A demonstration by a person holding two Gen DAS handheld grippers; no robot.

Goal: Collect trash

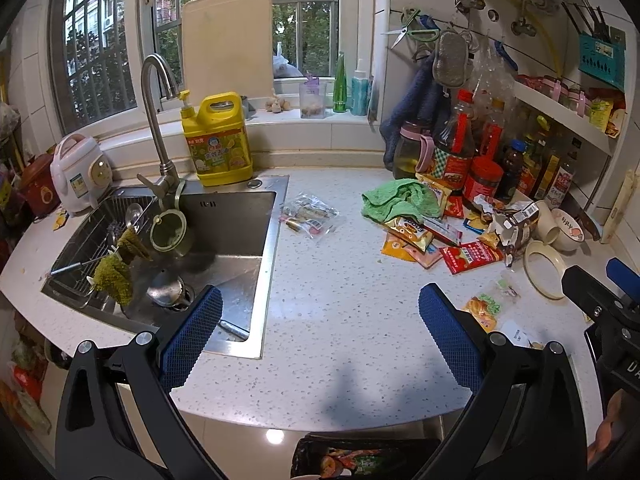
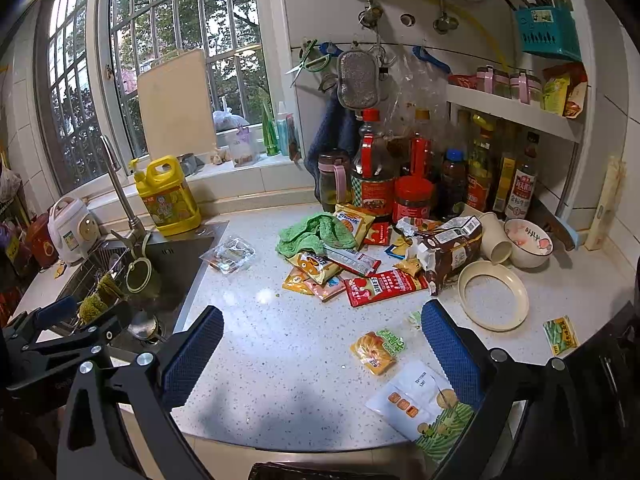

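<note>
Along the countertop's (image 2: pixel 304 344) left side sits the steel sink (image 1: pixel 224 240), and just past its rim a clear plastic packet (image 2: pixel 229 255) lies alone. Toward the back right corner, snack wrappers (image 2: pixel 360 276) sit heaped against the green cloth (image 2: pixel 316 232) and sauce bottles (image 2: pixel 412 176), while an orange-and-green sachet (image 2: pixel 376 350) and a white pouch (image 2: pixel 420 404) lie near the front edge, probably dropped where they were opened. Both claws hover level over the front edge, the left gripper (image 1: pixel 320 332) and the right gripper (image 2: pixel 322 350) each spread wide and empty, which looks like readiness for a first pick.
</note>
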